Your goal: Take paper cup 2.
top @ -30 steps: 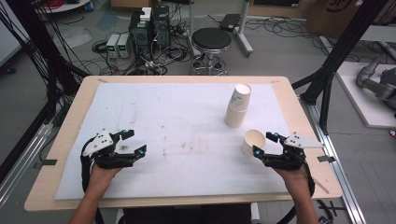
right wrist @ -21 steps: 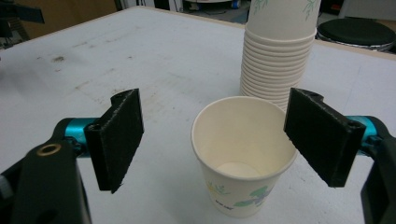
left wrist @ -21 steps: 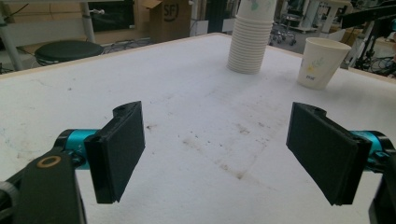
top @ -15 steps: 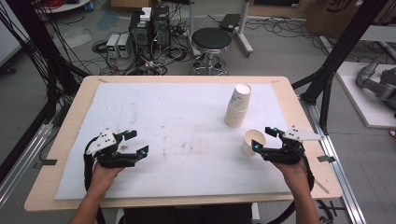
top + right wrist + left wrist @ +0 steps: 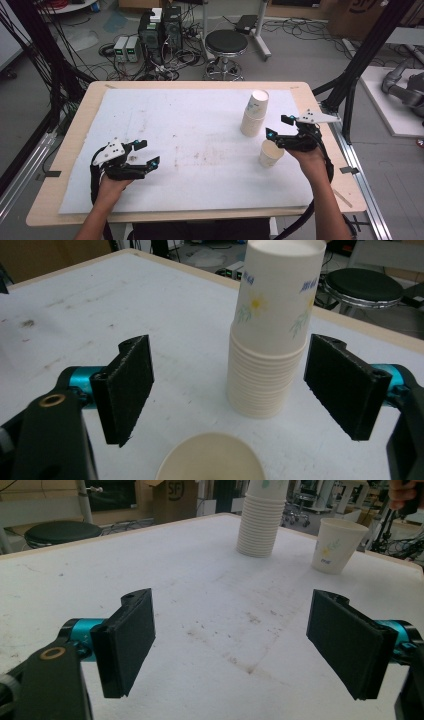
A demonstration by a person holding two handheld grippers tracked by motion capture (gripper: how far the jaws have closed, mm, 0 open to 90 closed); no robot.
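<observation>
- My tabletop (image 5: 200, 86) is pale wood under a white sheet (image 5: 190, 125), which is smudged with brown marks around its middle.
- Beyond the far edge the floor is grey, with a black stool (image 5: 226, 42), boxes of electronics (image 5: 160, 27) and loose cables; black frame posts stand left and right.
- A stack of cups (image 5: 254, 113) stands upside down at the far right, printed with yellow flowers, green leaves and small blue writing I cannot read.
- One cup (image 5: 271, 153) stands upright just near of the stack.
- My right tongs (image 5: 280, 126) hover wide and empty above that cup, facing the stack.
- My left tongs (image 5: 146, 153) are wide and empty at the near left.
</observation>
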